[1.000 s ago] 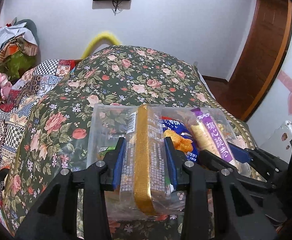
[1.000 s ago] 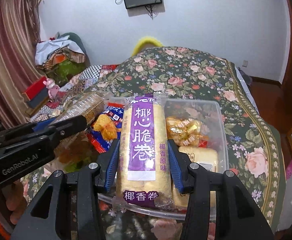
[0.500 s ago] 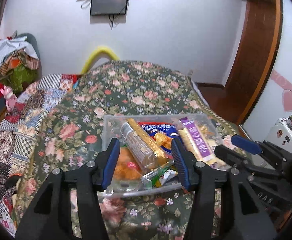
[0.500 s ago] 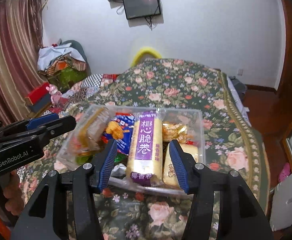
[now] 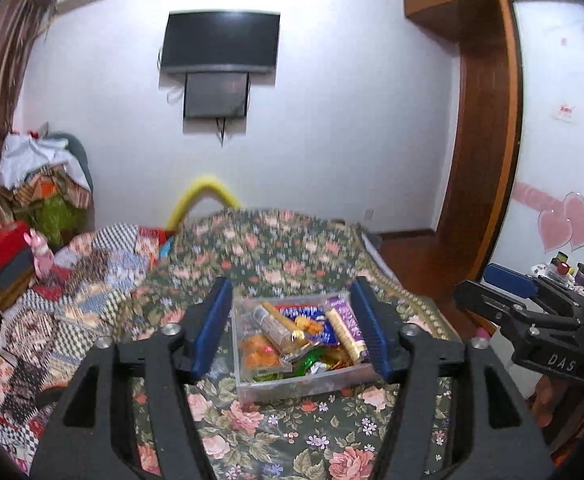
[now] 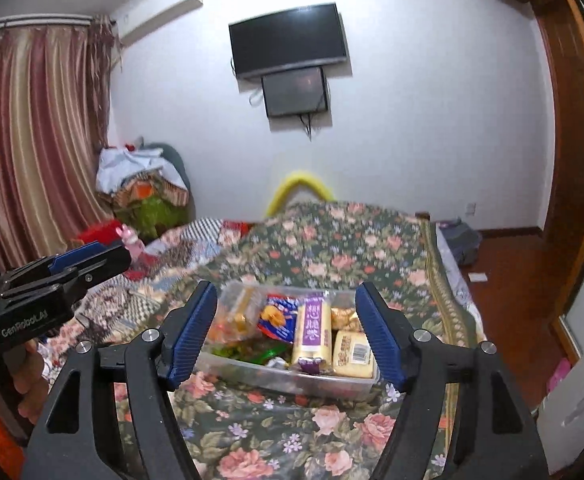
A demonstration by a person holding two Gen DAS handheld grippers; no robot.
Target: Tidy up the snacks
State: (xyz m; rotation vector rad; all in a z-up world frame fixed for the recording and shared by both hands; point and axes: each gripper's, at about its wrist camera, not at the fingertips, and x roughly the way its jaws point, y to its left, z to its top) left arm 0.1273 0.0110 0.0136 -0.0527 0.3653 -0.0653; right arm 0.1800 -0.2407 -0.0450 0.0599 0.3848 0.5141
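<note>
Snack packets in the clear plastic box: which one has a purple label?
The long pale yellow wafer-roll packet, lying lengthwise in the clear plastic box. Its purple label with white characters sets it apart; the neighbouring packets are blue, gold or plain yellow.

Left tool (image 5: 292,334): a second ago clamped on the gold-striped biscuit pack (image 5: 277,330); jaws have just been opening, nothing between them, tool drawn up and back from the clear box (image 5: 292,390).
Right tool (image 6: 287,332): earlier gripping the purple wafer pack (image 6: 312,330); now released, likewise withdrawn.
Both packs now lie in the box.
</note>
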